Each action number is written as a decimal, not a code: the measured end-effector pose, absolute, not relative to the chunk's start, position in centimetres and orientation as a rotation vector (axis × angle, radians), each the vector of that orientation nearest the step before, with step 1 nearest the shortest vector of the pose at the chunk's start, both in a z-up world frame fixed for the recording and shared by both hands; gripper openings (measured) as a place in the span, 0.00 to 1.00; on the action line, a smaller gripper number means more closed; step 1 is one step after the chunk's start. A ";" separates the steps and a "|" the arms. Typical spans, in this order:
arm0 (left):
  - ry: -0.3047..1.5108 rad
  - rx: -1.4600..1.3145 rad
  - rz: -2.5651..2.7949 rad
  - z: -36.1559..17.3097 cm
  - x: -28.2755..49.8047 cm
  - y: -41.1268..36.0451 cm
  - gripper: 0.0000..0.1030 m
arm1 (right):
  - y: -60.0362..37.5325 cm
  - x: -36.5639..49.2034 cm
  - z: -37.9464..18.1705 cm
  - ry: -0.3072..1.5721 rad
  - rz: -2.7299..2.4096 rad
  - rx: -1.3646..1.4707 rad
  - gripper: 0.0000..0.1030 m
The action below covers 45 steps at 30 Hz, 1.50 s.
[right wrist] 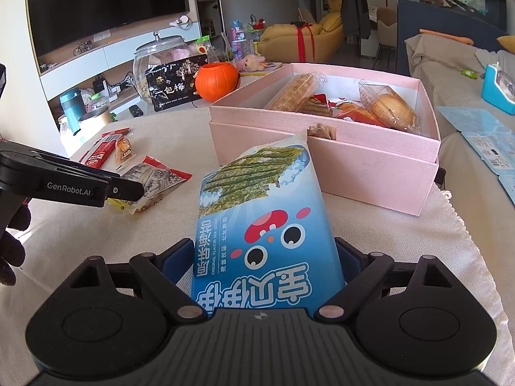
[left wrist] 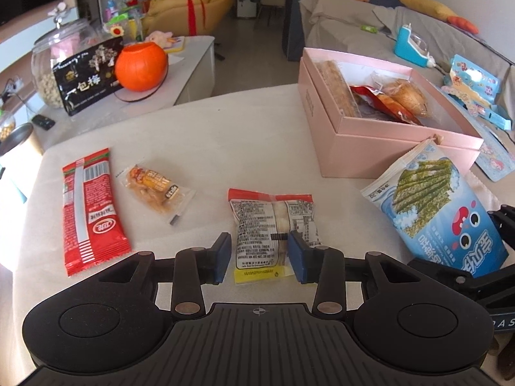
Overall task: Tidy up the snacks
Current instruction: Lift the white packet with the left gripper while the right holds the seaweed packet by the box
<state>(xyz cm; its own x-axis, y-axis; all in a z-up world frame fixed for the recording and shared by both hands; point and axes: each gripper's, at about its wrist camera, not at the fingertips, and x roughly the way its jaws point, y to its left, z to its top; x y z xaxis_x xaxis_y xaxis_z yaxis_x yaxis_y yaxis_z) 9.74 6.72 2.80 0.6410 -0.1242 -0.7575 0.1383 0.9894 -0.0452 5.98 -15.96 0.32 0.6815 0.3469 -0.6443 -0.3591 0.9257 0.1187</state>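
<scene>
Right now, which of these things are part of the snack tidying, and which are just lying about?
Part of the job:
blue seaweed bag in the right claw
clear cake packet between the left claw pads
red stick pack
orange snack packet
pink box

Lying about:
orange pumpkin pot
glass jar
black plum bag

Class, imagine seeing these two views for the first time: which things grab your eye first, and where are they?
The blue seaweed snack bag dominates, clamped in the right gripper and leaning toward the pink box already holding snacks. Next, the white printed packet lies between the left gripper's open jaws, with the bright orange pumpkin pot behind on the side counter.
</scene>
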 end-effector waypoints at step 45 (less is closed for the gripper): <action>0.783 0.016 -0.113 1.3 13.3 7.6 0.67 | -14.6 6.6 0.3 0.778 0.442 -0.118 1.00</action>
<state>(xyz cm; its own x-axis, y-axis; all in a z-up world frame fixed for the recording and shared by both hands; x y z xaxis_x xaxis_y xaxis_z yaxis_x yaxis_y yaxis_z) 13.28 7.58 1.32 0.7029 -0.0957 -0.7048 0.1073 0.9938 -0.0280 6.65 -14.57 0.26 0.6258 0.3414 -0.7013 -0.4275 0.9022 0.0578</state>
